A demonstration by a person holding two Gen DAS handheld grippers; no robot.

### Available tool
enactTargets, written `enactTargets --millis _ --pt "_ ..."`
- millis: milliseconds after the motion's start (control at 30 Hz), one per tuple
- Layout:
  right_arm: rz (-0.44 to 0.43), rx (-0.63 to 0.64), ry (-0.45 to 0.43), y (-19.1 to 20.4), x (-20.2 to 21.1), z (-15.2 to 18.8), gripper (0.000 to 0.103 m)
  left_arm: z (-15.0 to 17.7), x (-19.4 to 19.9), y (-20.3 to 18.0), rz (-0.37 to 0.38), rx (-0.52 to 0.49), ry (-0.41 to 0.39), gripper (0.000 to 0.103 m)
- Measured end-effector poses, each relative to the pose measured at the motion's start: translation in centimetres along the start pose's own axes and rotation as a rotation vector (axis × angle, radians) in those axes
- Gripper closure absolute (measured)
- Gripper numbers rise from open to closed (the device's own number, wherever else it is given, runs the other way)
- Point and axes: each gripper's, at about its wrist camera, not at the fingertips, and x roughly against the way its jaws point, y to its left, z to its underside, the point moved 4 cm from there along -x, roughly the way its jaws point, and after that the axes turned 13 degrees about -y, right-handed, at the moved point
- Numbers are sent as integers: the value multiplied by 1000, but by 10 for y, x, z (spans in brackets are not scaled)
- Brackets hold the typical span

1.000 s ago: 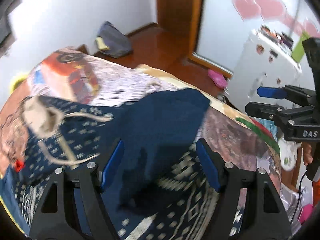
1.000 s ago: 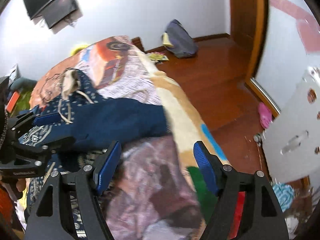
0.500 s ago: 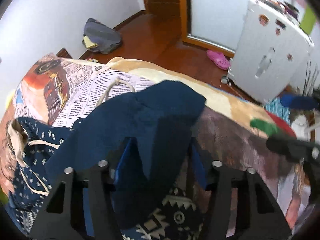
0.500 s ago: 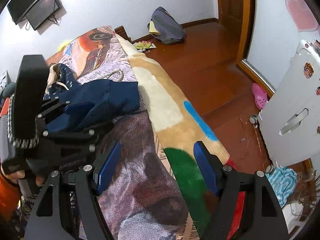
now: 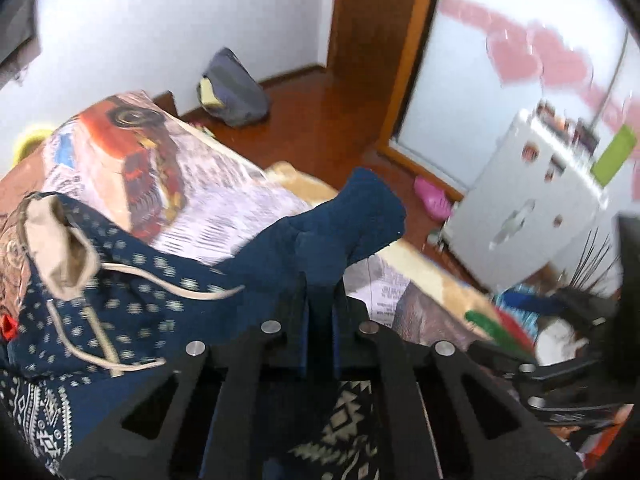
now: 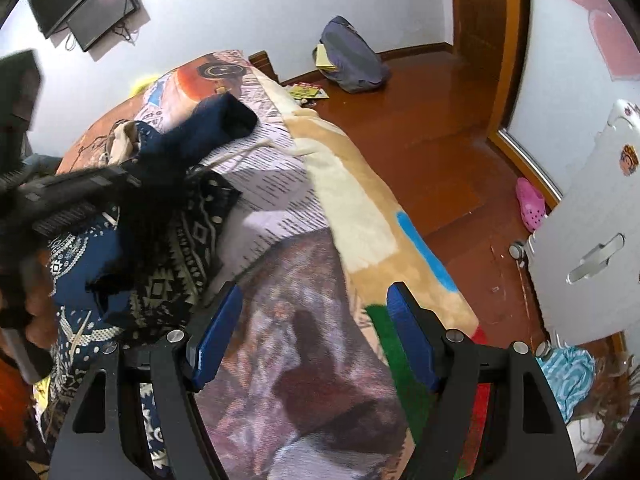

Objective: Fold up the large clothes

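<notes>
A navy hoodie (image 5: 132, 300) with pale patterns, a beige hood lining (image 5: 60, 248) and drawstrings lies bunched on the bed. My left gripper (image 5: 320, 292) has its jaws closing tight on the plain navy sleeve (image 5: 360, 216), and the cuff stands up past the fingertips, lifted off the blanket. In the right wrist view the same sleeve (image 6: 224, 120) rises at the upper left, pinched by the left gripper (image 6: 156, 172). My right gripper (image 6: 314, 320) hangs open over the printed blanket (image 6: 360, 216), to the right of the hoodie (image 6: 168, 276), with nothing between its fingers.
The bed's edge runs diagonally, with wooden floor beyond. On the floor lie a grey backpack (image 6: 352, 64) and a pink shoe (image 6: 530, 204). A white cabinet (image 5: 532, 208) stands at the right. A screen (image 6: 88, 4) hangs on the wall. A hand (image 6: 36, 312) holds the left gripper.
The left gripper went from open over the sleeve to shut on it and has lifted it up. The right gripper has stayed open and nearly still.
</notes>
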Motion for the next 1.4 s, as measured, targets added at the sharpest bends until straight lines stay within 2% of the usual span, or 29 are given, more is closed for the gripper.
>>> enactTargets --millis 167,300,367,500,733,967,1033,1267,1400 --pt "-33 25 -14 21 -1 -7 31 -18 59 40 -27 60 -108 96" --pt "-51 69 -26 42 -5 -13 31 -18 102 79 -70 103 -172 96" --pt "-65 92 -30 53 -8 -15 31 -14 116 98 -85 132 -185 96" --pt "-95 138 -20 81 -18 -15 31 1 142 137 -170 150 -195 97" --pt "-112 236 73 112 -48 -2 31 43 170 198 -272 217 -174 98" --pt "-76 258 179 114 -82 21 29 95 180 239 -354 267 -116 98" --pt "-78 271 163 115 -82 23 24 110 179 249 -371 279 -90 97" --pt "-64 329 152 118 -83 26 21 155 173 273 -395 349 2 95" --pt "-71 326 148 117 -82 26 21 173 175 276 -427 343 31 87"
